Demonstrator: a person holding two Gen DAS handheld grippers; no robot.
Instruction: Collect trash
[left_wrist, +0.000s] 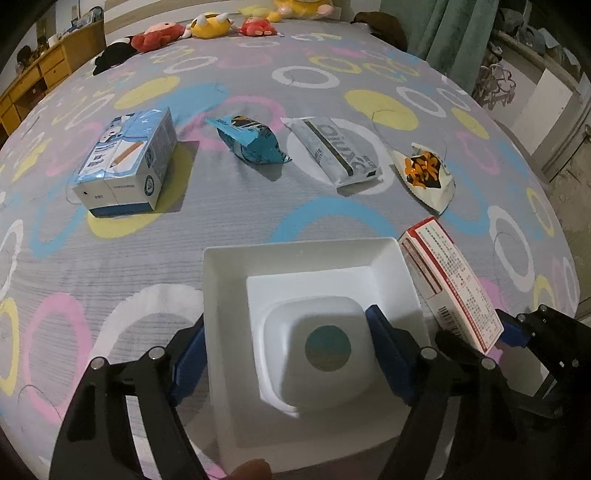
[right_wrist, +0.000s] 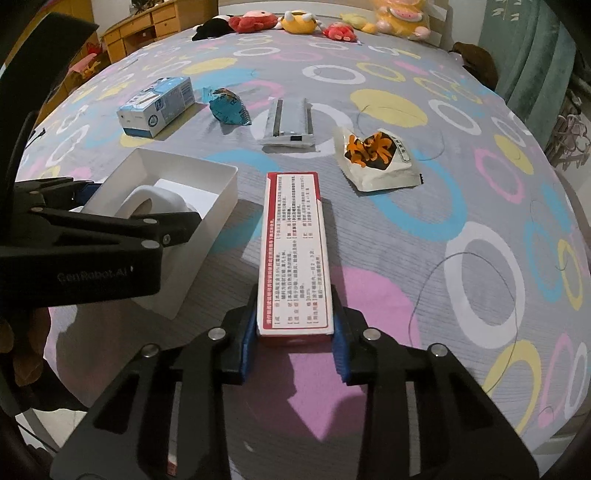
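My left gripper (left_wrist: 291, 350) is shut on the left wall of a white bin (left_wrist: 229, 295); one finger is outside, one inside. A white cup (left_wrist: 325, 350) lies in the bin. My right gripper (right_wrist: 295, 343) is shut on a long red-and-white box (right_wrist: 295, 251), held just right of the bin (right_wrist: 218, 199); the box also shows in the left wrist view (left_wrist: 450, 288). On the bed beyond lie a blue-white carton (left_wrist: 125, 162), a teal wrapper (left_wrist: 251, 142), a silver packet (left_wrist: 332, 151) and an orange-black snack bag (left_wrist: 424, 173).
The patterned bedspread (right_wrist: 443, 206) carries plush toys (right_wrist: 299, 20) along its far edge. A wooden dresser (right_wrist: 147, 26) stands at the far left and a green curtain (right_wrist: 528, 55) at the right.
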